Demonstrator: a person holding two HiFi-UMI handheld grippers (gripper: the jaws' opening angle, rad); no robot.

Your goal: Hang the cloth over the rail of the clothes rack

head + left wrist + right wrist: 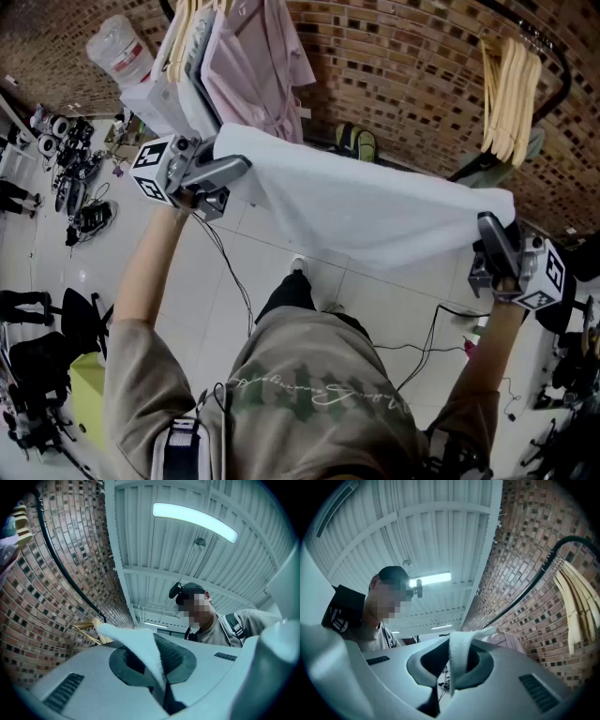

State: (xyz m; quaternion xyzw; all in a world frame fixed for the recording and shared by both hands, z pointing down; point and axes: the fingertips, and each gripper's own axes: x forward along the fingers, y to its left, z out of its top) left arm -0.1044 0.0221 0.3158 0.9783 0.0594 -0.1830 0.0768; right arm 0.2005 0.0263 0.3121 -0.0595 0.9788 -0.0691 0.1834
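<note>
A white cloth [366,211] is stretched wide between my two grippers in the head view, sagging a little in the middle. My left gripper [242,166] is shut on its left corner, and that white edge [140,644] shows pinched between the jaws in the left gripper view. My right gripper [487,223] is shut on the right corner, where a fold of cloth [461,660] sticks up from the jaws. The black rail of the clothes rack [534,37] curves overhead at the upper right, beyond the cloth; it also arcs through the left gripper view [56,555] and the right gripper view [525,597].
Wooden hangers [511,94] dangle from the rail at the right. Pink and white garments [248,66] hang at the upper left. A brick wall [403,75] stands behind. Cables [431,347] and gear [75,169] lie on the tiled floor. A water bottle [120,47] stands far left.
</note>
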